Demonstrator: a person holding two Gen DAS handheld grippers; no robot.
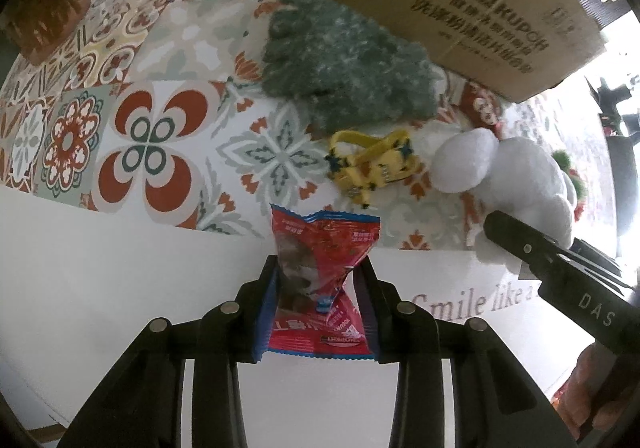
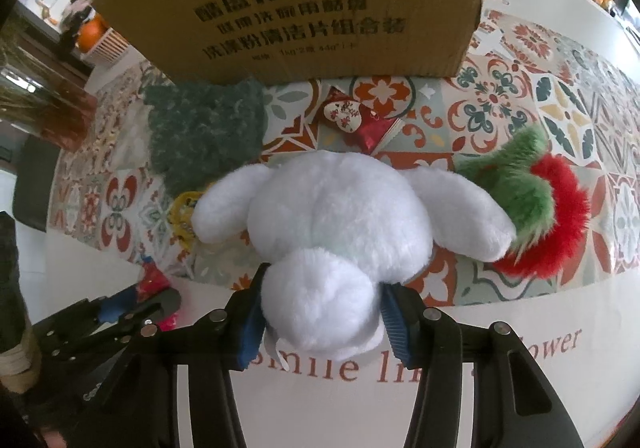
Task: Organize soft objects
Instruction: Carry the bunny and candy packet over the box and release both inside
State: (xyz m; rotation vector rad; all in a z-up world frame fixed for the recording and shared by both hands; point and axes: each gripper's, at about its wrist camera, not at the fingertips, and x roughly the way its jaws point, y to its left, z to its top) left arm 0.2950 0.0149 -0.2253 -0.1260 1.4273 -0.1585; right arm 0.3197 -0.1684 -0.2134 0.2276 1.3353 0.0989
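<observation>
Your left hand-held gripper (image 1: pixel 318 288) pinches one red snack packet (image 1: pixel 320 280), crumpling its middle, low over the bench (image 1: pixel 120 268). Your right hand-held gripper (image 2: pixel 324 318) squeezes one white plush toy's (image 2: pixel 340 216) rounded end, probably for a secure lift toward the single cardboard box (image 2: pixel 312 8). Also waiting: one grey-green fuzzy cloth (image 2: pixel 204 128), one yellow strap (image 1: pixel 372 166), one red-and-green plush (image 2: pixel 532 200).

We see the plush toy (image 2: pixel 336 216) before the cardboard box (image 2: pixel 304 4), the knitted cloth (image 2: pixel 204 128) to its left and the furry wreath (image 2: pixel 536 200) to its right.
</observation>
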